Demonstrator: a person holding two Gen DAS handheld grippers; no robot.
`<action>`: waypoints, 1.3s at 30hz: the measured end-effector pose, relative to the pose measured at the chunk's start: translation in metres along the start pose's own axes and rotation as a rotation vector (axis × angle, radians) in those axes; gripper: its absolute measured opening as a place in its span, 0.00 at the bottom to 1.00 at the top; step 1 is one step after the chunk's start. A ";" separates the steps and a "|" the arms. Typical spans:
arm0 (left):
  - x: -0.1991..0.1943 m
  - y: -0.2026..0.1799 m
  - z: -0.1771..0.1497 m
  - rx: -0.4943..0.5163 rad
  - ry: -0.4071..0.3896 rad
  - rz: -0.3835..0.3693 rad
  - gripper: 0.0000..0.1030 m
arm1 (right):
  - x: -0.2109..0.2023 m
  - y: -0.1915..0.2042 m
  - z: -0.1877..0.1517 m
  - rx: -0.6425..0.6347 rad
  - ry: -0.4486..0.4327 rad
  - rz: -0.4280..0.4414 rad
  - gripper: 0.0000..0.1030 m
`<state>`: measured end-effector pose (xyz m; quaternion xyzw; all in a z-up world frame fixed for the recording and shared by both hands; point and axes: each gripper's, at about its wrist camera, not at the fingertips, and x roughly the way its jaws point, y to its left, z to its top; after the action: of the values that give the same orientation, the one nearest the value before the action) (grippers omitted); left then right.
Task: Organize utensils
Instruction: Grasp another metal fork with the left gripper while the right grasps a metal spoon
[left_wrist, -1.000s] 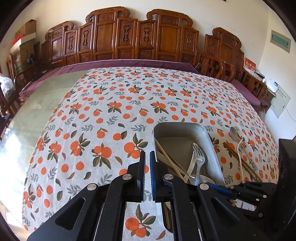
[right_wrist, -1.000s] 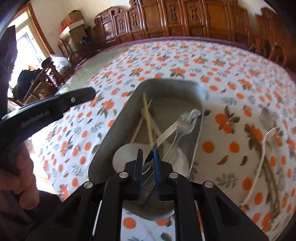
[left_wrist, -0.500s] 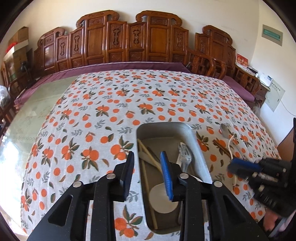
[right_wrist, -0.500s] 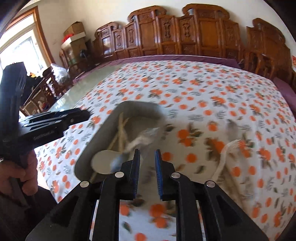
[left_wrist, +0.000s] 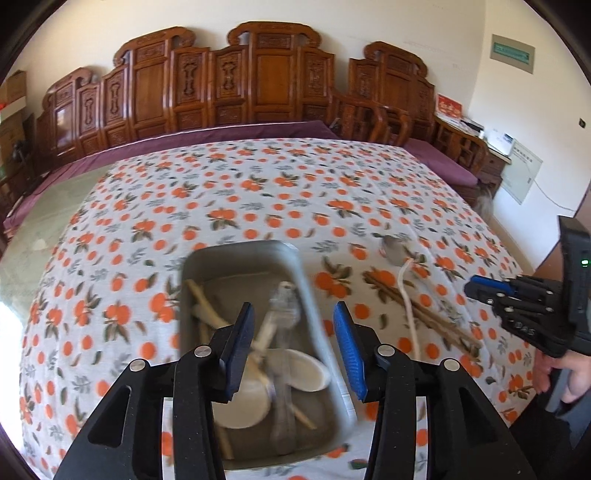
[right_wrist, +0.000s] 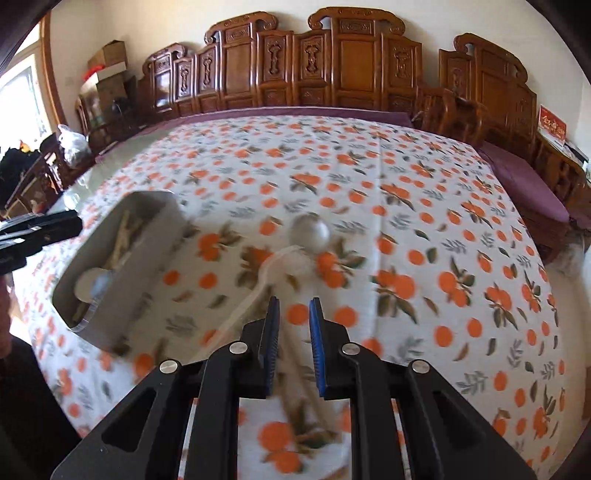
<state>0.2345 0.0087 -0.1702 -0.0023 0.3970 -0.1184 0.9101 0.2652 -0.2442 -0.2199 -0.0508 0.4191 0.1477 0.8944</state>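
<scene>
A metal tray (left_wrist: 314, 295) on the orange-print cloth holds chopsticks, forks and white spoons. My left gripper (left_wrist: 295, 332) hovers over the tray's near end. Its jaws are opening and nothing is between them. To the tray's right a metal spoon (left_wrist: 393, 249), a white plastic fork (left_wrist: 406, 306) and wooden chopsticks (left_wrist: 424, 317) lie on the cloth. My right gripper (right_wrist: 294, 310) hangs over the cloth just short of the white fork (right_wrist: 258, 284) and the metal spoon (right_wrist: 309, 230). Its jaws stand a narrow gap apart and hold nothing. The tray (right_wrist: 147, 258) lies to its left.
Carved wooden chairs (left_wrist: 258, 81) line the table's far side. The cloth ends at a bare glass strip (left_wrist: 33, 229) on the left. A hand (left_wrist: 565, 373) holds the right gripper (left_wrist: 476, 288) at the table's right edge. Boxes (right_wrist: 107, 62) are stacked in the far left corner.
My left gripper's jaws went from shut to wide apart as it slid right over the tray. My right gripper let go of the utensil in the tray and swung right over the cloth.
</scene>
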 end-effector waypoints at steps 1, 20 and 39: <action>0.002 -0.007 0.000 0.009 0.002 -0.006 0.41 | 0.003 -0.004 -0.002 -0.004 0.003 -0.010 0.18; 0.054 -0.099 -0.006 0.129 0.118 -0.074 0.38 | 0.029 -0.043 -0.014 0.071 0.000 0.005 0.18; 0.131 -0.118 -0.012 0.099 0.257 -0.146 0.03 | 0.037 -0.052 -0.013 0.101 0.011 0.017 0.18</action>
<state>0.2862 -0.1336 -0.2617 0.0289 0.5027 -0.2031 0.8397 0.2940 -0.2883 -0.2585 -0.0026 0.4313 0.1337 0.8922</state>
